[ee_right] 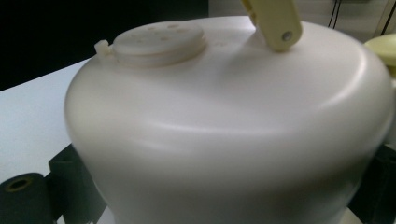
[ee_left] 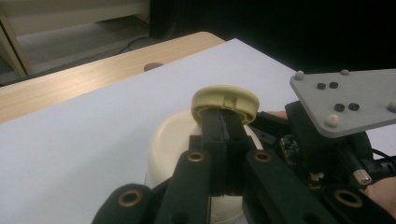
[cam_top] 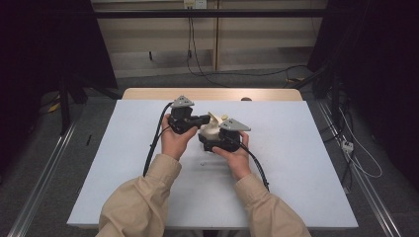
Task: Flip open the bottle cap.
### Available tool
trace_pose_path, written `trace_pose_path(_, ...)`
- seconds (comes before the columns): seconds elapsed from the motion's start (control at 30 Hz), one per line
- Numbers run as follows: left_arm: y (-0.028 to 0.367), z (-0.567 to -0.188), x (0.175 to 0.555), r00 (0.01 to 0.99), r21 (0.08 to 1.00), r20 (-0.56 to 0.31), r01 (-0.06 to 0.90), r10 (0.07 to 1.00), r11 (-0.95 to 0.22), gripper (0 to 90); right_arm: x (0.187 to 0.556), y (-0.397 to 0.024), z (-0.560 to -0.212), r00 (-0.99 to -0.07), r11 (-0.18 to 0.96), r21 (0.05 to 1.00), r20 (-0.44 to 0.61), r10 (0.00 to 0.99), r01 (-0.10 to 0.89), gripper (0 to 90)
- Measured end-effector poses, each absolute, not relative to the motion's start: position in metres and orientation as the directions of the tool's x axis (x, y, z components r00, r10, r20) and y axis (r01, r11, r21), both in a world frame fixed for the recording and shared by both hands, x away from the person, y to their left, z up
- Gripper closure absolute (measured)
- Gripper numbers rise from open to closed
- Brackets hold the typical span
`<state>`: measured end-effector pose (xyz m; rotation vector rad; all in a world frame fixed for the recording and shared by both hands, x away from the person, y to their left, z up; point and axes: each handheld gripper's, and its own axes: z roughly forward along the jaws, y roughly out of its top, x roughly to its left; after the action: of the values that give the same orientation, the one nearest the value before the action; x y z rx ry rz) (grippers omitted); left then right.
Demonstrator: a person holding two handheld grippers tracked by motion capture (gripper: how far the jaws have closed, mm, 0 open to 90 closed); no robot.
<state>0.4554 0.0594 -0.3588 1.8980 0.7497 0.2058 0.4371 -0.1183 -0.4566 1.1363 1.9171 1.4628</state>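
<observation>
Mid-table on white sheet (cam_top: pixel 296 163): cream jug (ee_right: pixel 224 130) clamped betw. right gripper (cam_top: pixel 223 140) jaws; left gripper (ee_left: pixel 226 122), jaws together, pinching yellow cap (ee_left: pixel 226 98) atop jug. Step, judged: uncapping. Next: twist, lift cap, jug steadied.

Pretty dim room, dark at the sides; the white tabletop (cam_top: pixel 296 163) catches the light. Right gripper view's close-up is soft and blurry.

Dim room, grey floor (cam_top: pixel 49 163), pale wooden shelving (cam_top: pixel 207 44) behind.
</observation>
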Motion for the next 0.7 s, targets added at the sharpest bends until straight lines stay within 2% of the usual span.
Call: trace_pose_path(0.7,0.0513,-0.357,0.4604,0.791,0.875,-0.191,0.406,0.581,-0.265,90.0,0.437,-0.1184,-0.4566,-0.545,0.089,0.941,0.111,0.831,0.328,6.3)
